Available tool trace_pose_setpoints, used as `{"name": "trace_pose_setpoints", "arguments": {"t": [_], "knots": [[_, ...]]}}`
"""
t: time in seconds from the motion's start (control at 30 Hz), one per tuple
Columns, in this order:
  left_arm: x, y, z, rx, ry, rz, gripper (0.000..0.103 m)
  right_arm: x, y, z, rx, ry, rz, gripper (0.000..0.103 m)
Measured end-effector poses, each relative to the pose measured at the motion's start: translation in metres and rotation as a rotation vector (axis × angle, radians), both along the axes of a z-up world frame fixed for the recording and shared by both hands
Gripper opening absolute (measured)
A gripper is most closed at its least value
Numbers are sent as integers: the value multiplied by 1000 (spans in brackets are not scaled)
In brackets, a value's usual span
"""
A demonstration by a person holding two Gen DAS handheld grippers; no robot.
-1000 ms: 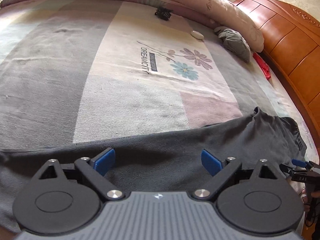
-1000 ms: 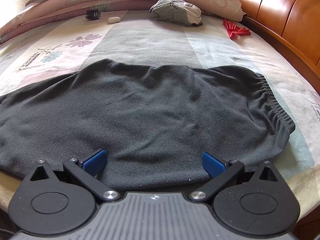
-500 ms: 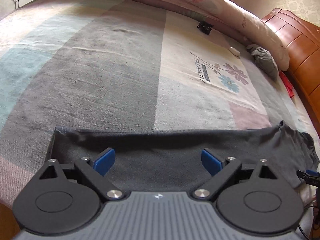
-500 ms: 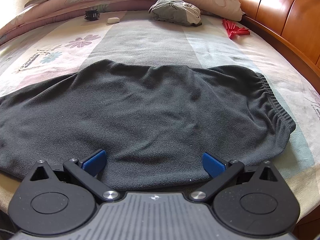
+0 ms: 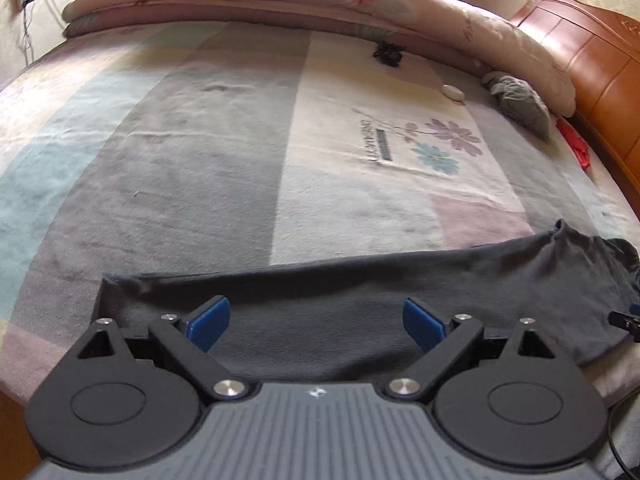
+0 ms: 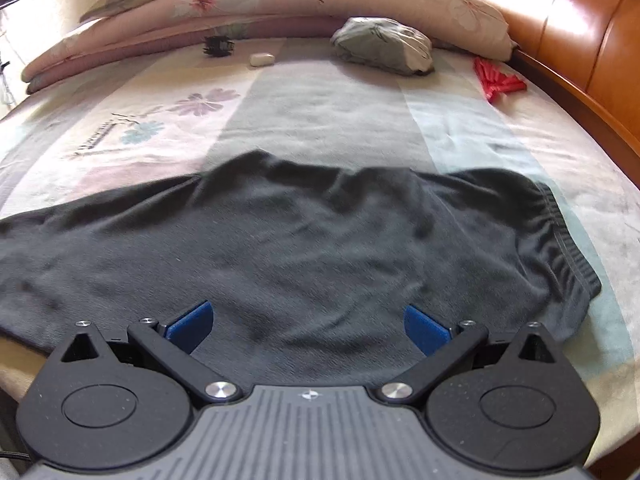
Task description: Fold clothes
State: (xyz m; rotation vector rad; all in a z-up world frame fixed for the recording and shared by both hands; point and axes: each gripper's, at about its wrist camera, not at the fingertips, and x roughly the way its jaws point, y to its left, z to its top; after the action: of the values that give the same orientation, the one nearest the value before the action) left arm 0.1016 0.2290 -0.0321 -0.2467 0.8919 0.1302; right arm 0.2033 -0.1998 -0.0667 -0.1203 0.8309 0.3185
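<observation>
Tongs, left and right, both apart, empty, over dark trousers.

Left gripper (right gripper too) — seemingly agape.

Dark grey trousers are spread flat along the near edge of the bed, elastic waistband rightward.

Counted on bed: 1 dark trousers, 1 grey bundle, 1 white case, 1 black clip, 1 red hanger pile, 2 grippers.
</observation>
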Motion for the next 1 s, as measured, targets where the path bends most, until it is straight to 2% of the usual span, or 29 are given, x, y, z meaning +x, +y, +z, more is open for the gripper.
{"name": "trace_pose_setpoints", "arguments": {"t": [0.13,0.2,0.37,0.53,0.63,1.0], "knots": [[9,-36,0,-11,-4,-61,94,2,29,-7,-37,3,97,103],[14,-54,0,-16,-6,-91,94,-1,34,-19,-44,47,128,103],[26,-99,0,-30,-11,-168,94,-15,14,-19,-6,40,155,103],[37,-132,-3,-49,-5,-218,94,-2,-12,-9,25,24,49,103],[43,-143,-10,-74,11,-240,94,7,-18,-15,11,53,-3,103],[41,-158,-48,-128,86,-239,95,4,-18,-26,-6,59,-1,103]]}}
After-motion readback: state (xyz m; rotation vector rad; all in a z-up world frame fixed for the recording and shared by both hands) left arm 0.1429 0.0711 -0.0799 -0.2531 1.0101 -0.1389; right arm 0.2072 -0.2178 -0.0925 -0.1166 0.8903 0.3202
